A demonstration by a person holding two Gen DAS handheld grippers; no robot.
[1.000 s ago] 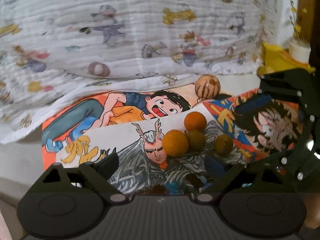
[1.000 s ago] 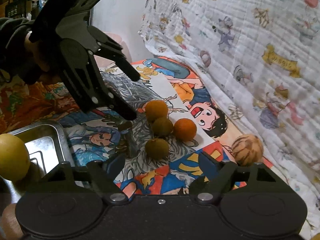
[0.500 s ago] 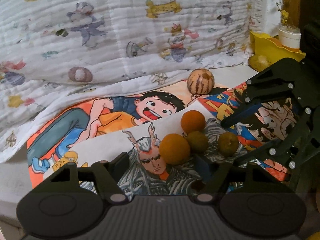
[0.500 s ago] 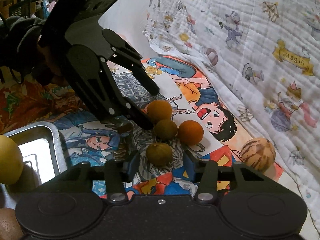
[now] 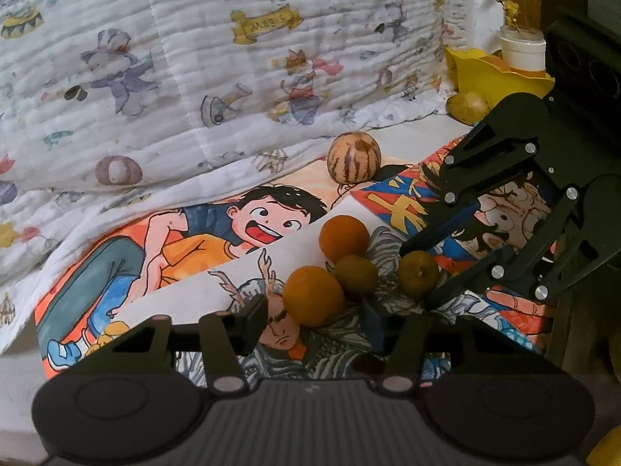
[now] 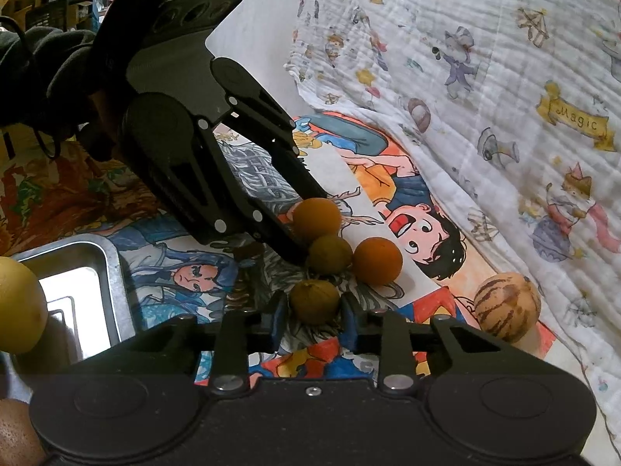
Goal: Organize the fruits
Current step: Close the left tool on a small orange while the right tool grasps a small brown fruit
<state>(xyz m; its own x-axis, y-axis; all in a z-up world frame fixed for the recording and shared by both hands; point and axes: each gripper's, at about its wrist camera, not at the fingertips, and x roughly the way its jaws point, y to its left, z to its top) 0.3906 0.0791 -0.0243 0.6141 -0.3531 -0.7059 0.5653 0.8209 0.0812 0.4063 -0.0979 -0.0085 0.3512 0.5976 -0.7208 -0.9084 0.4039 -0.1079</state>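
Observation:
Several small round fruits lie together on a cartoon-printed mat. My left gripper (image 5: 314, 316) is open, its fingers on either side of the nearest orange fruit (image 5: 313, 296); it also shows in the right wrist view (image 6: 299, 229). My right gripper (image 6: 313, 320) has closed its fingers against a greenish-brown fruit (image 6: 314, 301), which also shows in the left wrist view (image 5: 418, 274) between that gripper's fingertips. Another greenish fruit (image 5: 356, 274) and a second orange one (image 5: 344, 238) lie just behind. A striped round fruit (image 5: 353, 157) lies apart near the blanket.
A metal tray (image 6: 112, 272) lies at the left of the right wrist view, with a yellow fruit (image 6: 17, 305) beside it. A white printed blanket (image 5: 233, 58) rises behind the mat. A yellow bowl (image 5: 500, 77) and a white cup (image 5: 522, 48) stand at the far right.
Both grippers have moved in on the fruit cluster. The right gripper's fingers narrowed from wide open onto the greenish-brown fruit. The left gripper's fingers now flank the near orange fruit.

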